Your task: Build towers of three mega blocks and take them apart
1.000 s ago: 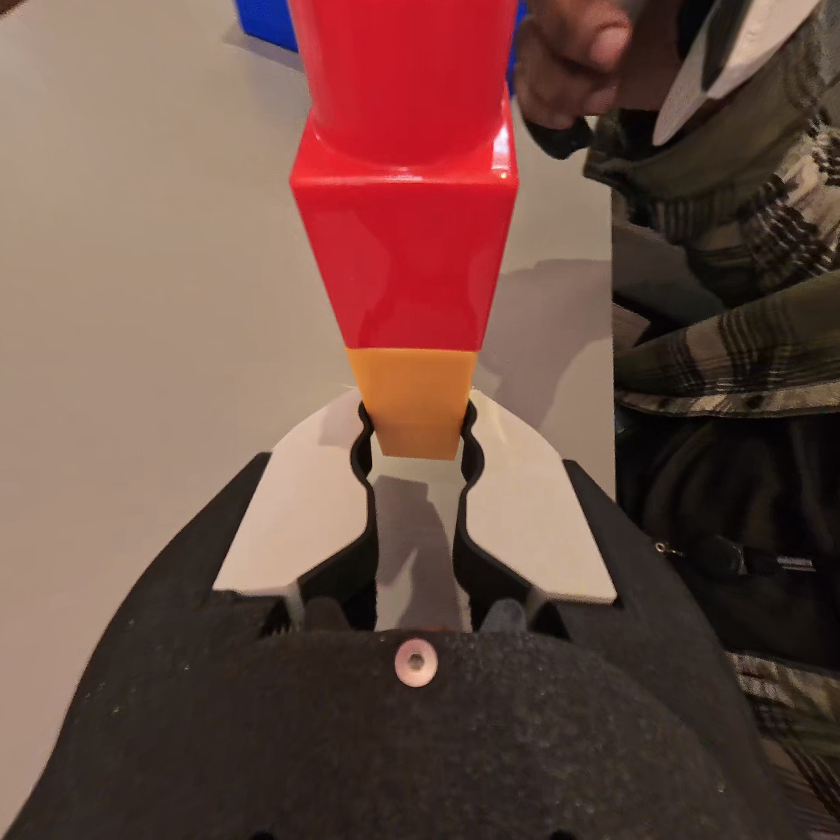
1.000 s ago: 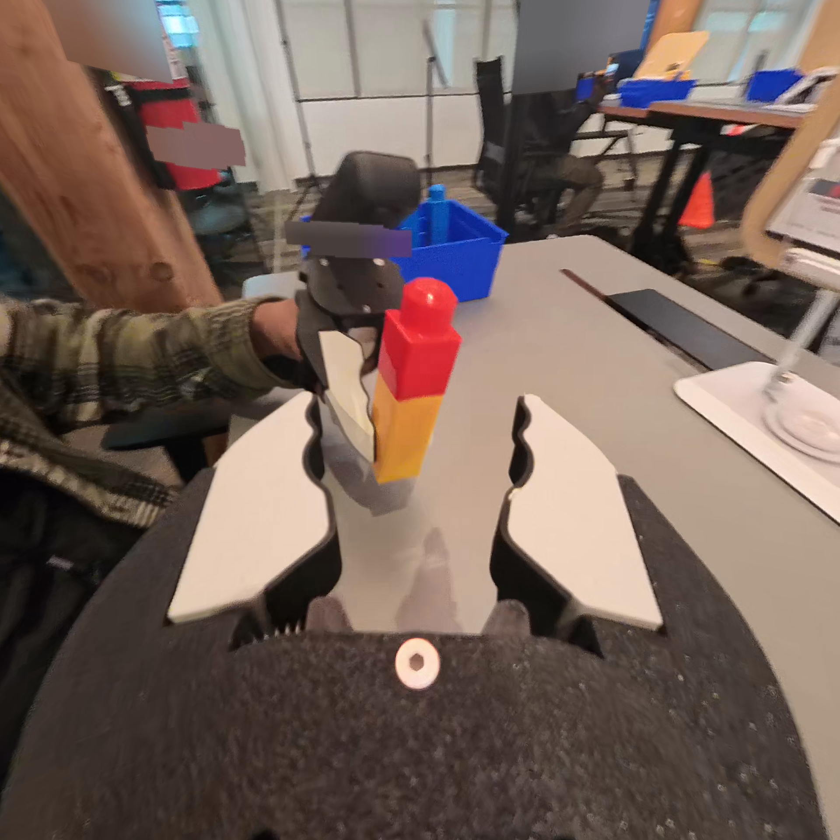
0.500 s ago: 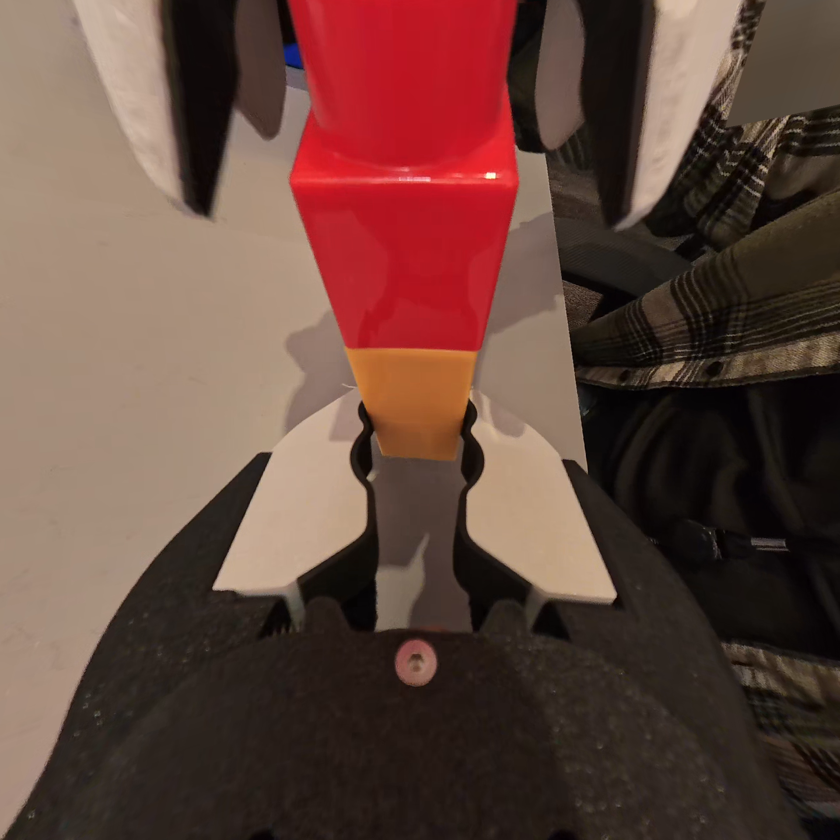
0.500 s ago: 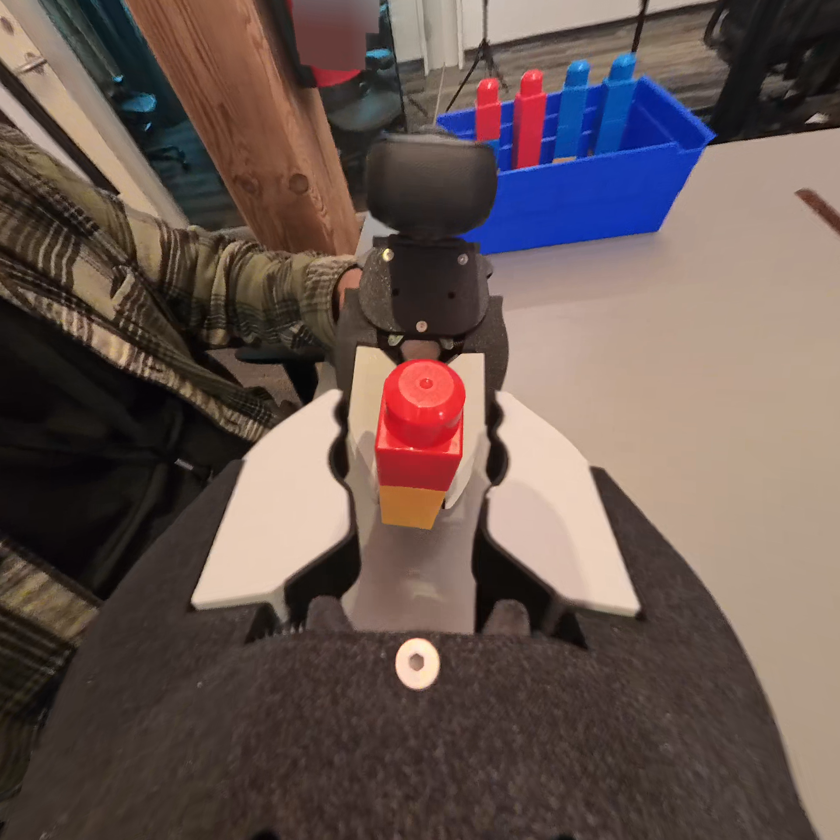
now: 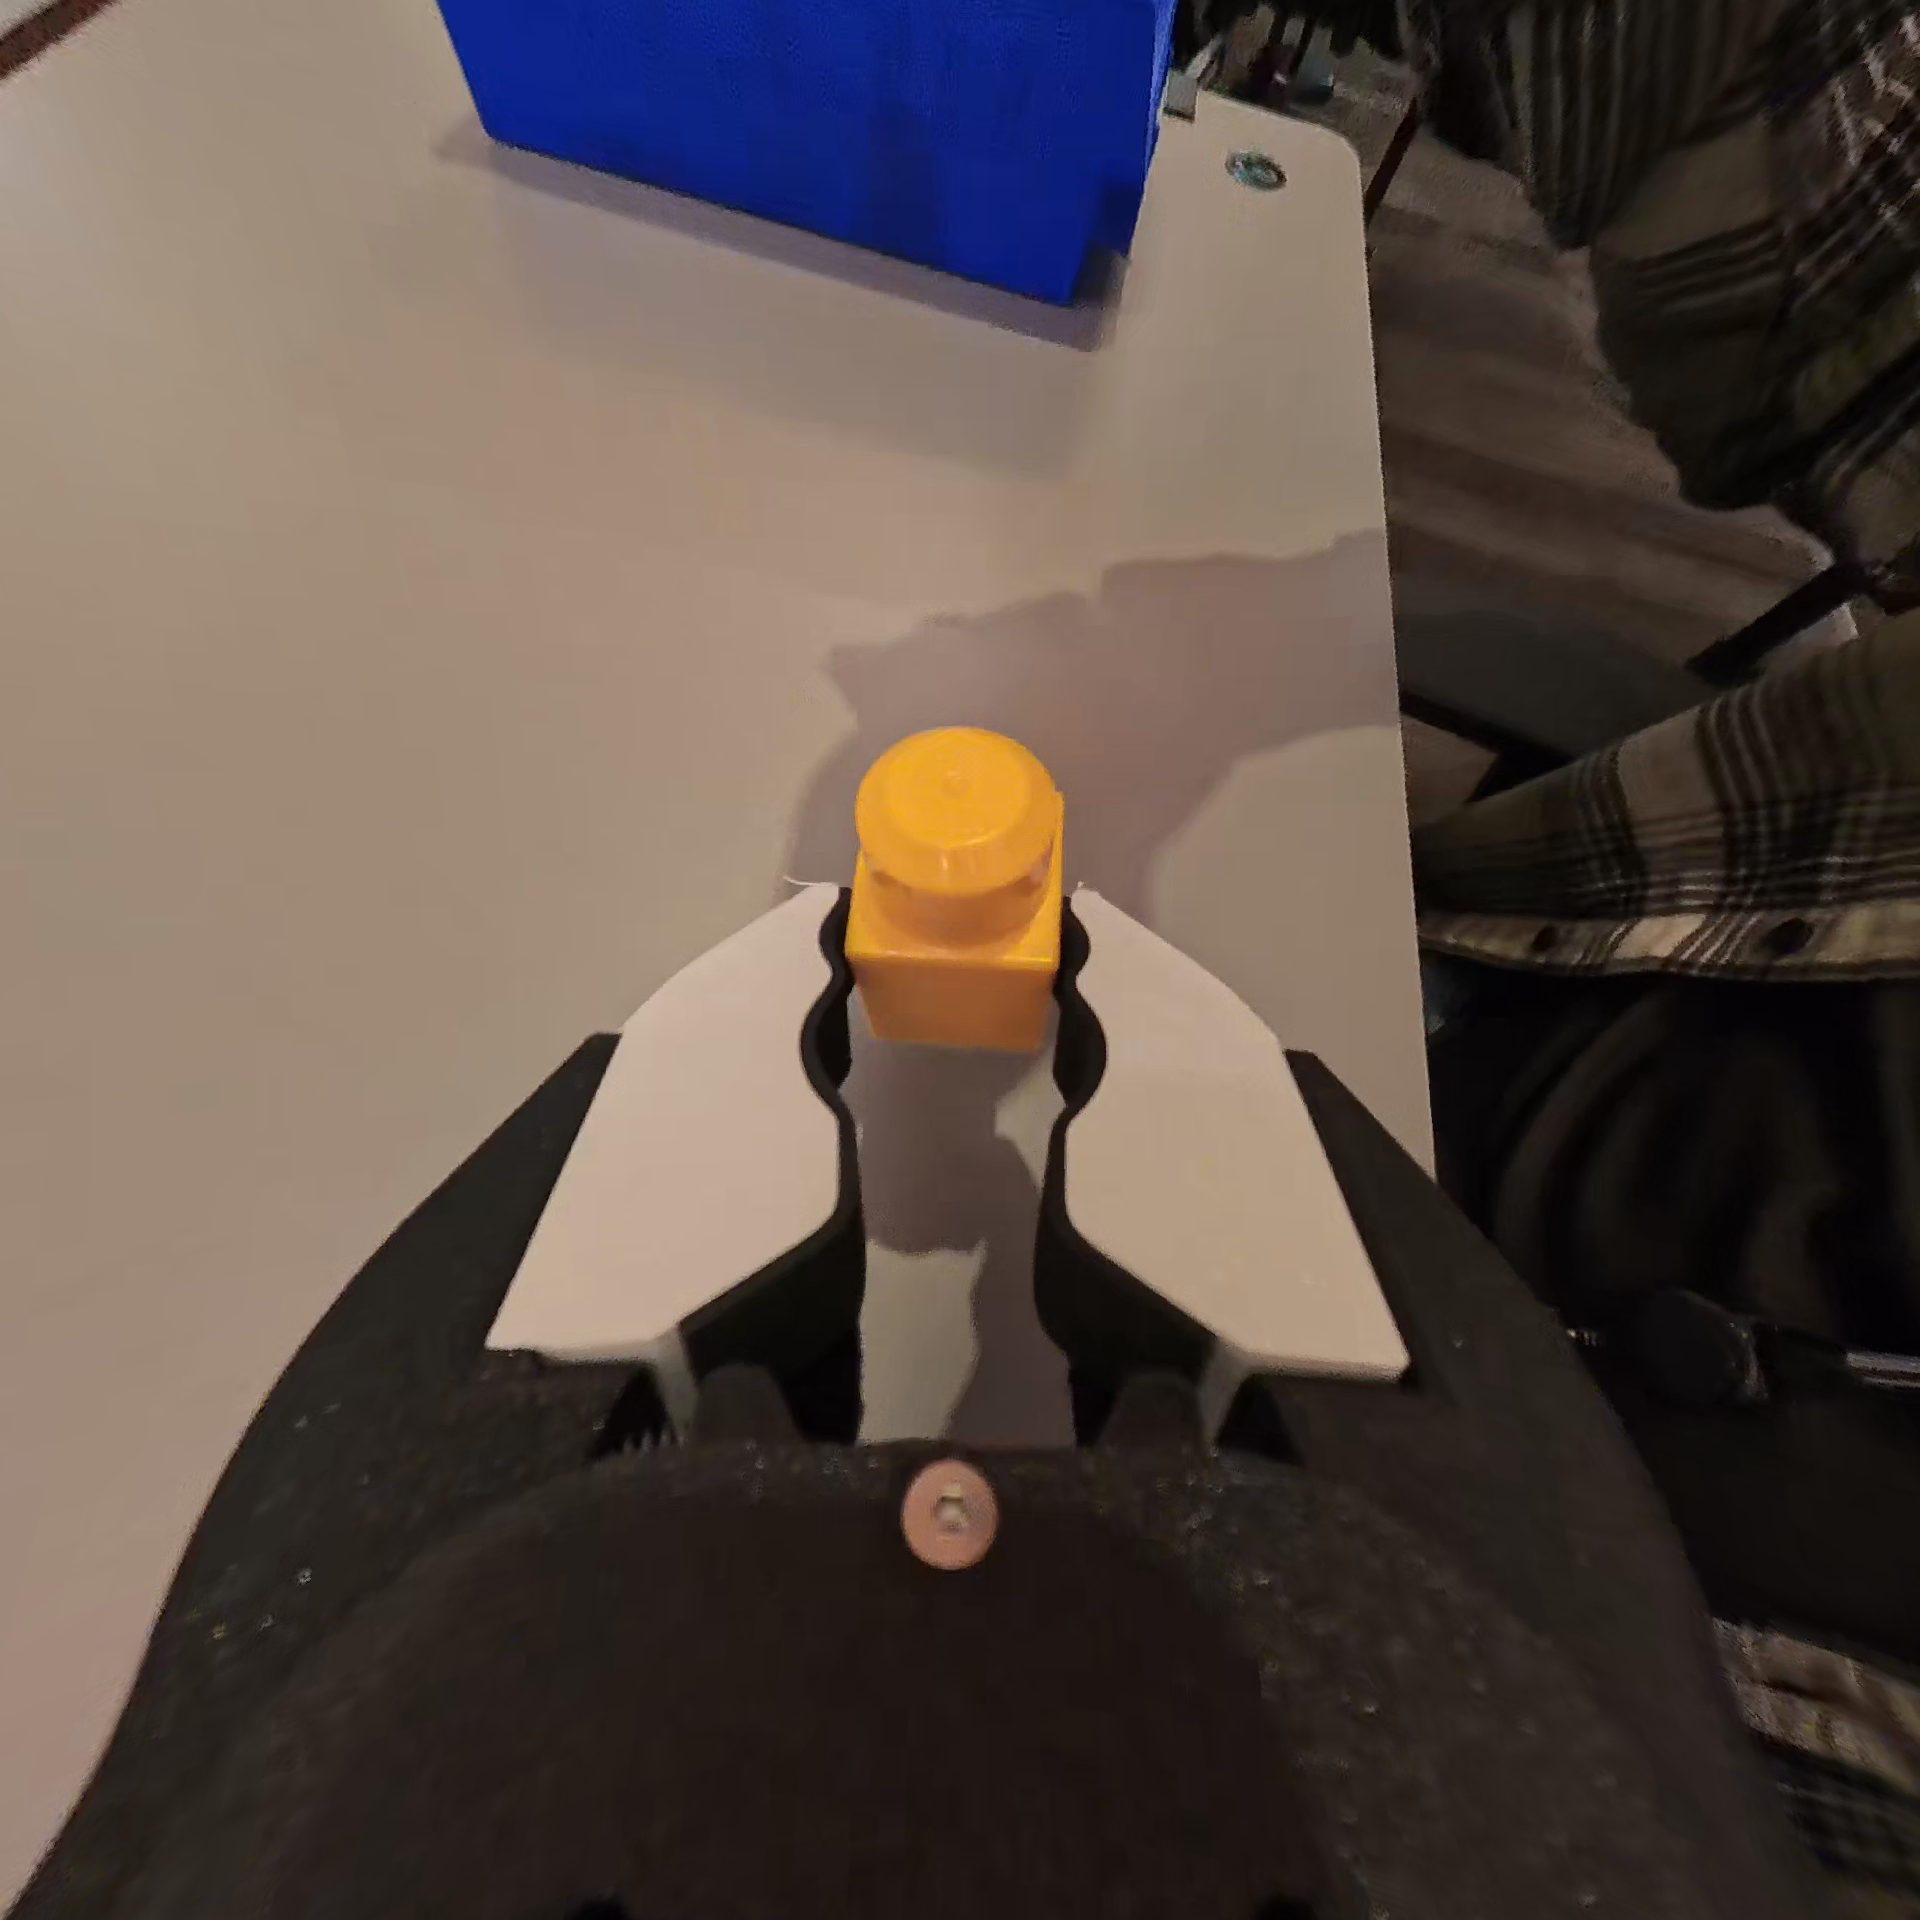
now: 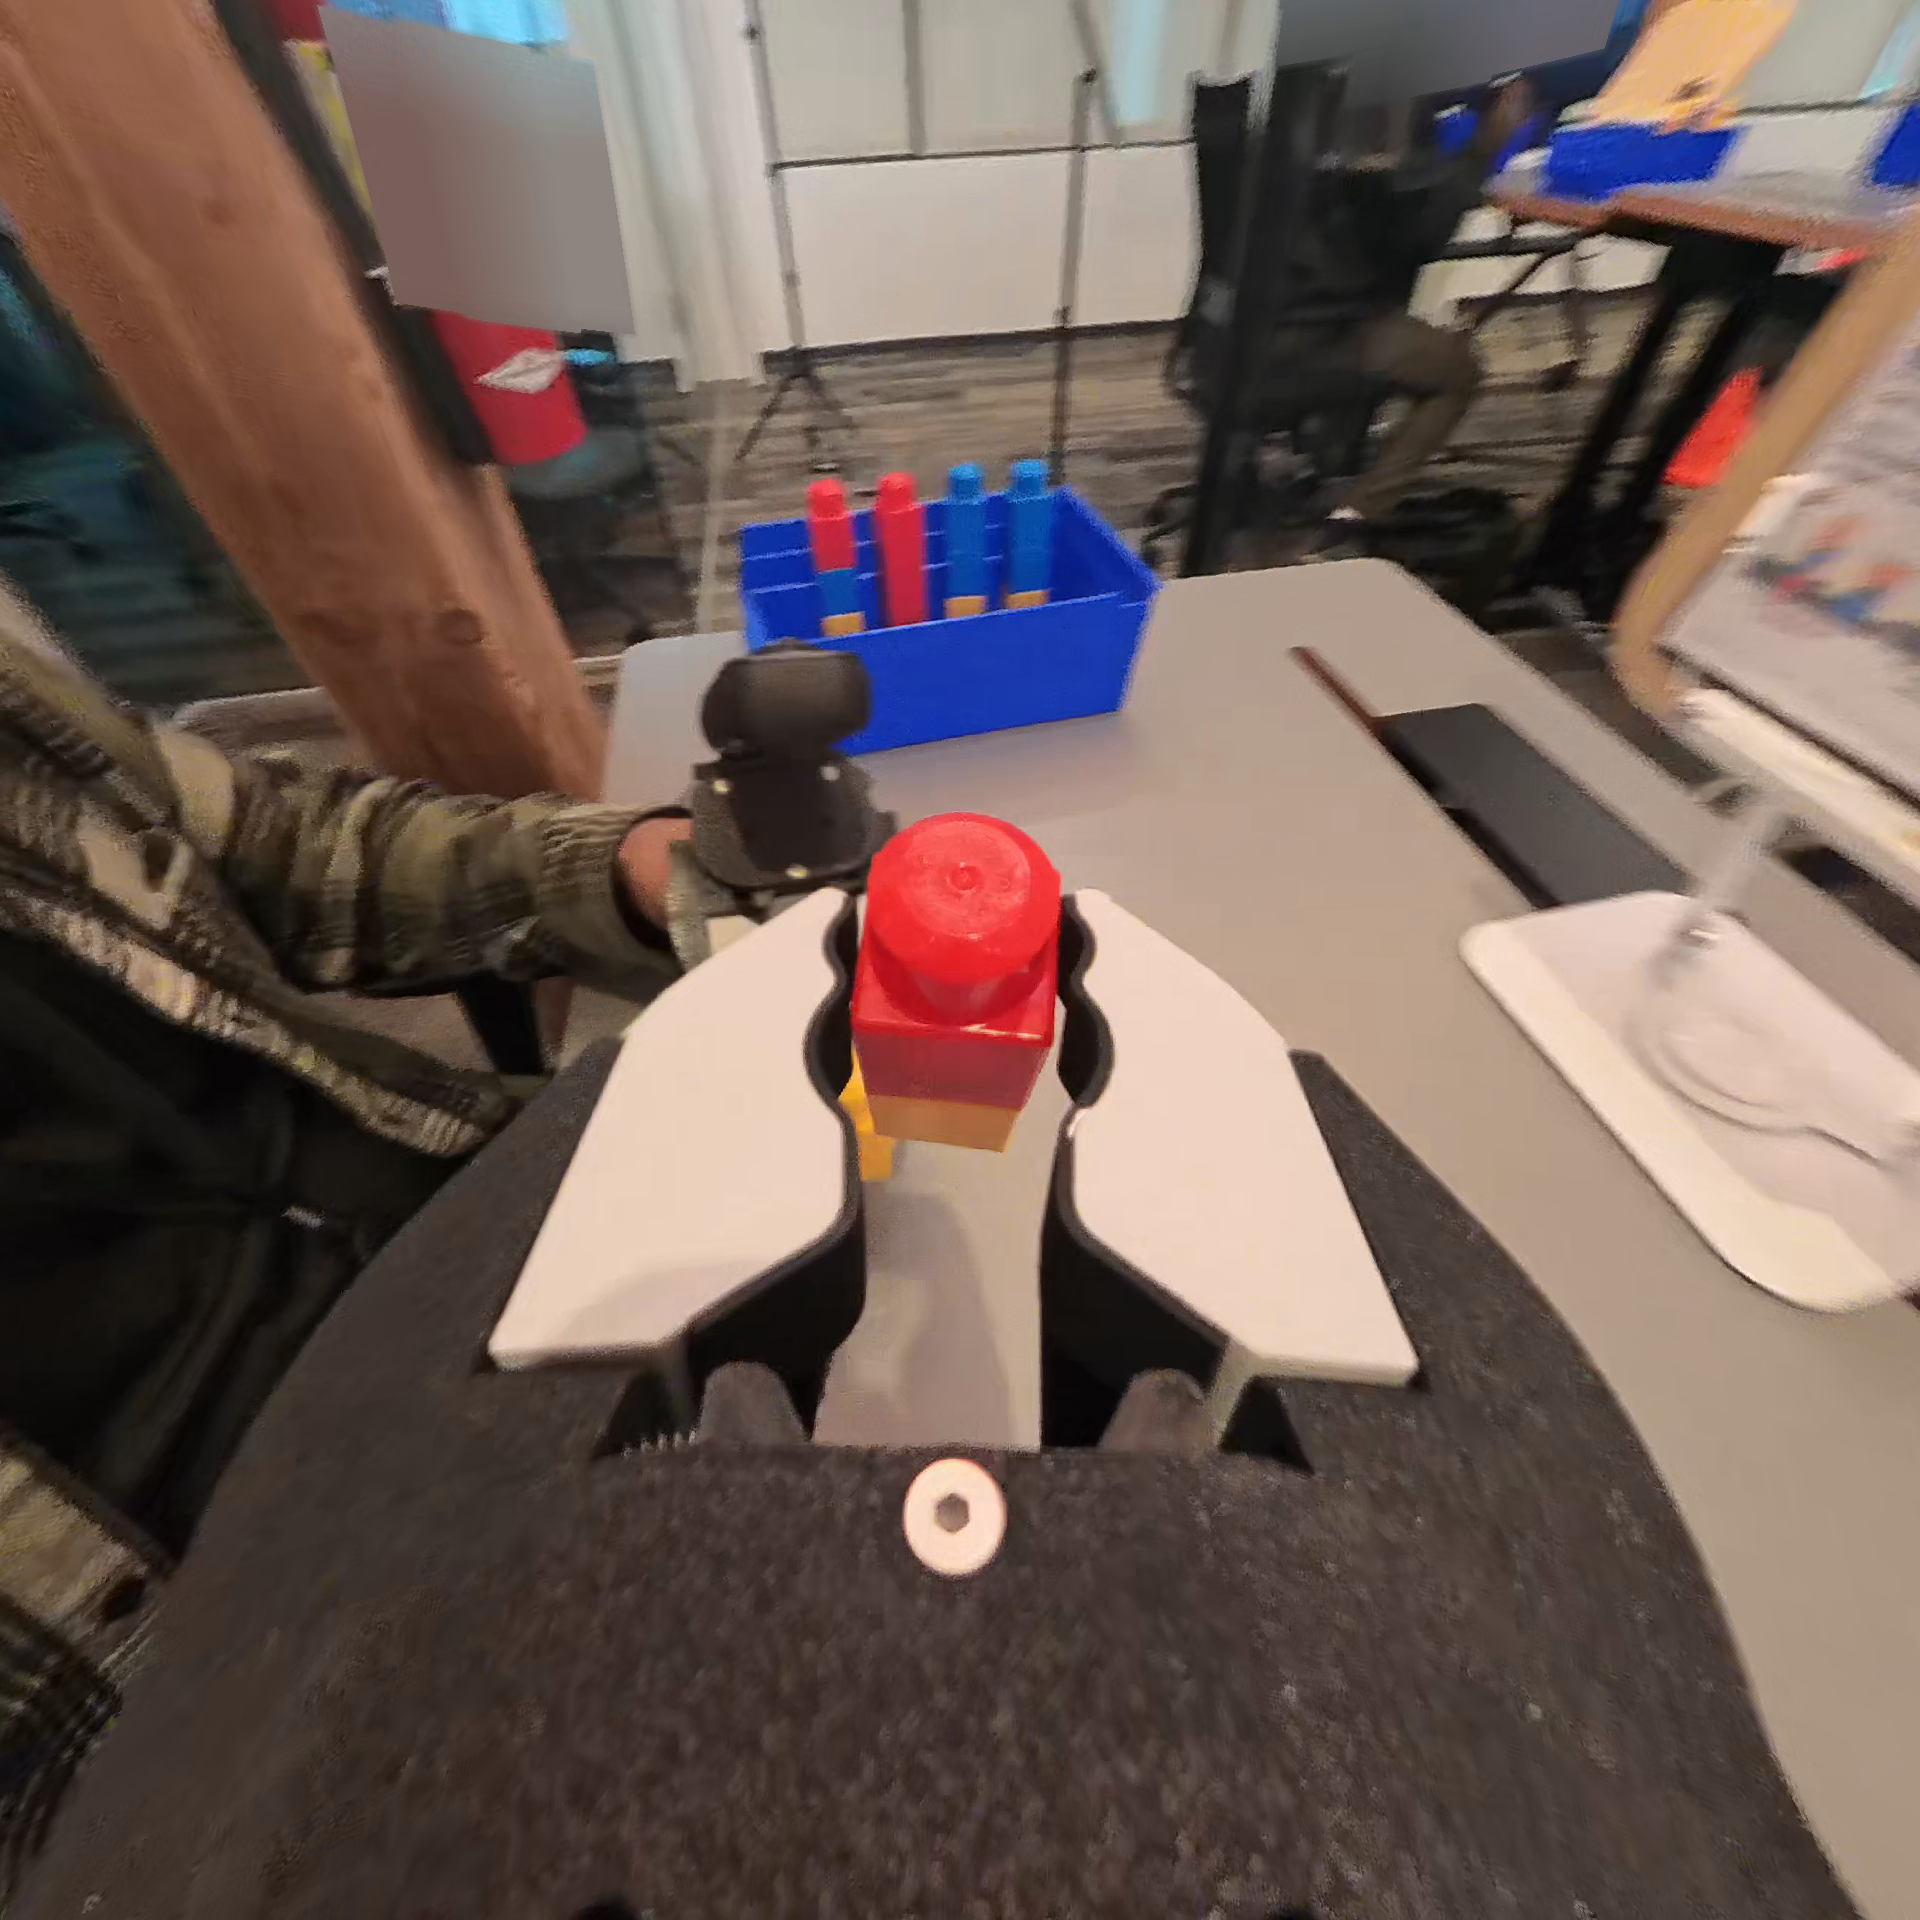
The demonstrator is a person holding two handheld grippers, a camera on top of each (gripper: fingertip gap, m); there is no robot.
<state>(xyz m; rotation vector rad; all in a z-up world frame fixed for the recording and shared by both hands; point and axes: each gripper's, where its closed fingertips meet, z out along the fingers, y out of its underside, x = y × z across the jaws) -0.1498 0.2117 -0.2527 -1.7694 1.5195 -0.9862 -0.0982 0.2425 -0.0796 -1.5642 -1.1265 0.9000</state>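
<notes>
In the left wrist view the left gripper [image 5: 954, 961] has its fingers closed on an orange block [image 5: 954, 930] that stands alone, stud up, just above the grey tabletop [image 5: 416, 623], with nothing stacked on it. Beyond it only the outer wall of a blue bin [image 5: 810, 135] shows, near the far edge, and a plaid sleeve [image 5: 1683, 842] lies off the tabletop's right side.

The right wrist view shows what that view lacks. The right gripper [image 6: 956, 997] is clamped on a red block [image 6: 951, 997] whose lower part is orange, held above the tabletop [image 6: 1299, 883]. Just below and left of it a sliver of the orange block [image 6: 871, 1138] peeks out, and behind the red block the body of the left gripper [image 6: 784, 790] is seen. Here the bin [image 6: 987, 665] is open to view, holding four upright towers [image 6: 925, 545], two red-topped and two blue. A white tray [image 6: 1621, 1101] sits at the right.
</notes>
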